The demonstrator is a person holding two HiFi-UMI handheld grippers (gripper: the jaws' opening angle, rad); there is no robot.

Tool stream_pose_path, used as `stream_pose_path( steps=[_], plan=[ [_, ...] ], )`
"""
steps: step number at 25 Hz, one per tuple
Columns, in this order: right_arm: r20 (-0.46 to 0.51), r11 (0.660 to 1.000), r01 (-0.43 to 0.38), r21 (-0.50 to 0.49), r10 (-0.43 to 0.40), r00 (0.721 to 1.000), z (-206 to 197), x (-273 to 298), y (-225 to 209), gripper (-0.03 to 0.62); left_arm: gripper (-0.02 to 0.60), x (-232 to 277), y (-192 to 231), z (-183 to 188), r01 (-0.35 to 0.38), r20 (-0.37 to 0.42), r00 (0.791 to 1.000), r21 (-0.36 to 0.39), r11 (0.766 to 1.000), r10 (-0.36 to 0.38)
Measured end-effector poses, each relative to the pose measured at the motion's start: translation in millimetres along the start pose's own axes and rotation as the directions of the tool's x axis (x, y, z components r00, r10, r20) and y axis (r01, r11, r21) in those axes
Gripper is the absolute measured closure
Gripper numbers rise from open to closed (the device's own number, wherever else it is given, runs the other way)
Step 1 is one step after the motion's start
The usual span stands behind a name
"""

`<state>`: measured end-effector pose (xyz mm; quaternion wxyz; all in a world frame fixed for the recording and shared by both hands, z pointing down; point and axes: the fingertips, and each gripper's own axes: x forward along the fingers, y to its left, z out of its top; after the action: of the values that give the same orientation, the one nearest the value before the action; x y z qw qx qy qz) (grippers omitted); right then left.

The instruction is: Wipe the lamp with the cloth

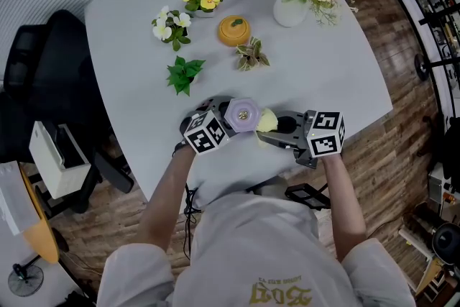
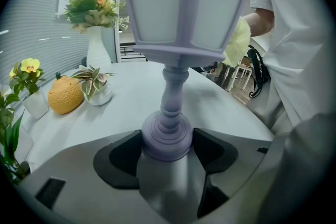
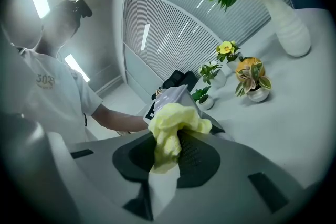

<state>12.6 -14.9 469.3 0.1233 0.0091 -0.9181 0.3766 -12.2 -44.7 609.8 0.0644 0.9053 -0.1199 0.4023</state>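
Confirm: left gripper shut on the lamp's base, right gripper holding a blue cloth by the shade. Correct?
Not quite: the cloth is yellow, not blue, as the right gripper view shows. The rest holds: the left gripper is shut on the lamp at its base, and the right gripper holds the cloth by the shade.
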Motion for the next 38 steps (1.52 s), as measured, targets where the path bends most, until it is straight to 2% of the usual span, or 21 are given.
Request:
stream_pose_path(
  steps=[18, 38],
  plan=[
    [-0.042, 0.999, 0.044, 0.02, -0.043, 0.998, -9, 5, -18, 0.508, 0.264, 2, 1, 2, 0.001, 0.003, 1.0, -0.002, 1.0, -0.001],
    [-0.09, 0.999, -0.033, 0.013, 0.034, 0.995, -15, 11, 12, 0.508, 0.264, 0, 1, 0, -0.004, -0.004, 1.0, -0.007, 1.0, 0.004]
  ],
)
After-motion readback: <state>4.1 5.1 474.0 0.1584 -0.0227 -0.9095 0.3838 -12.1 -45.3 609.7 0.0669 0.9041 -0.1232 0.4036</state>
